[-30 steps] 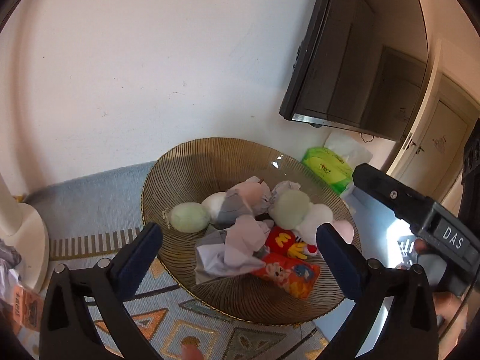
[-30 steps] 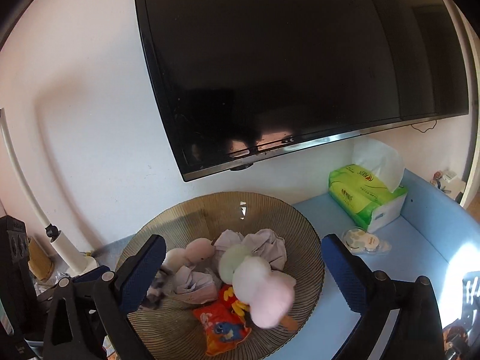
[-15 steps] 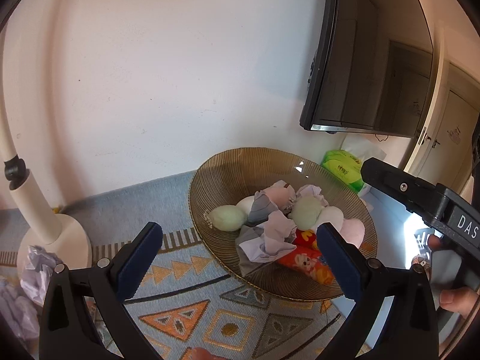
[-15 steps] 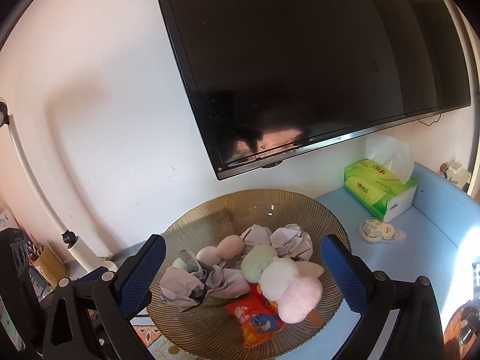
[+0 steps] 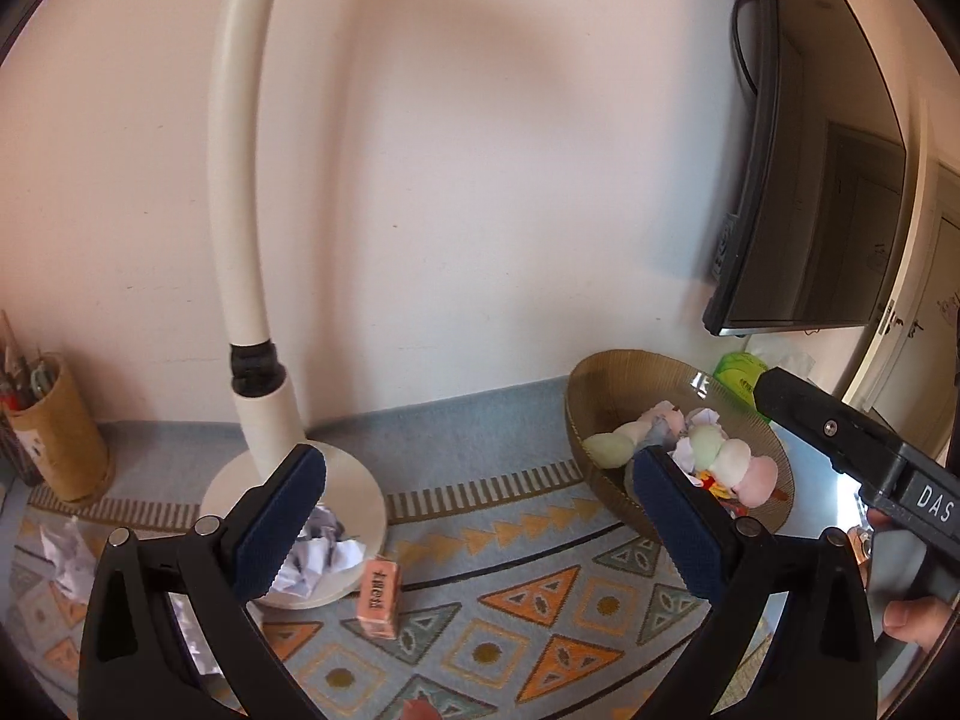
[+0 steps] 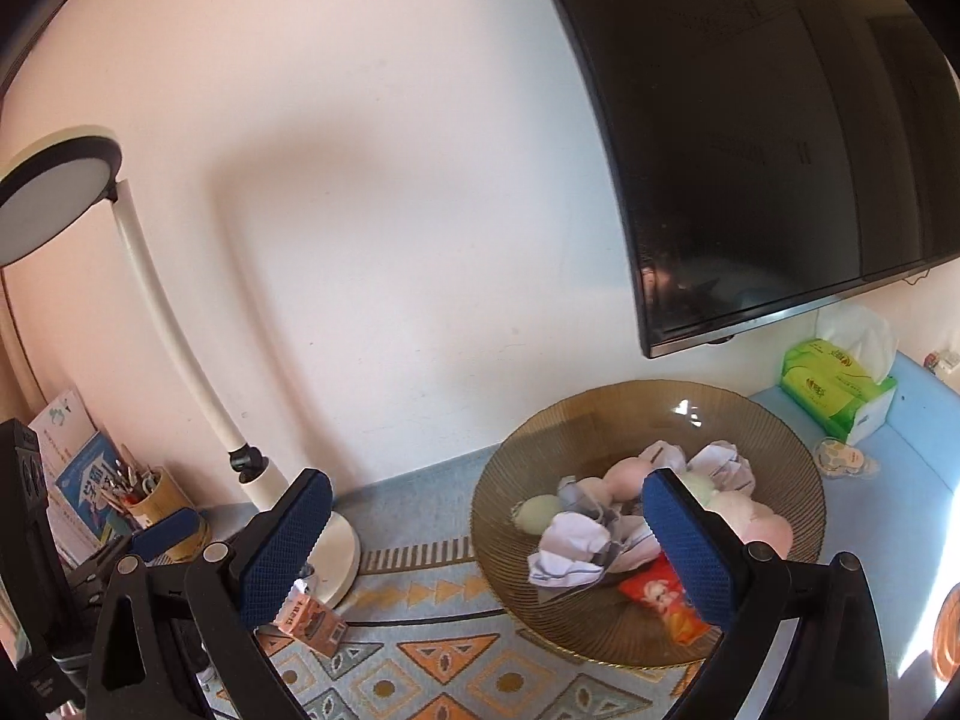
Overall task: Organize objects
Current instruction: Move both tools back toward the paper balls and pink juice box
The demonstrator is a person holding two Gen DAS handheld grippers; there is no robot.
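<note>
Both hand-held grippers hang above the desk with jaws spread wide and nothing between them. The left hand-held gripper (image 5: 474, 534) faces the lamp (image 5: 282, 468) near the back edge, where a crumpled paper (image 5: 318, 558) lies on the lamp's base and a small pink box (image 5: 377, 597) rests just beside it on the patterned mat (image 5: 510, 600). These loose bits look like what is left to gather. The bowl (image 6: 606, 420) toward the right end already holds paper wads, soft balls and a red packet (image 6: 663, 597), so it seems to serve as the collecting place. The right hand-held gripper (image 6: 486, 546) looks toward the bowl, likely idle. Wide jaws suit a soft, bulky wad.
</note>
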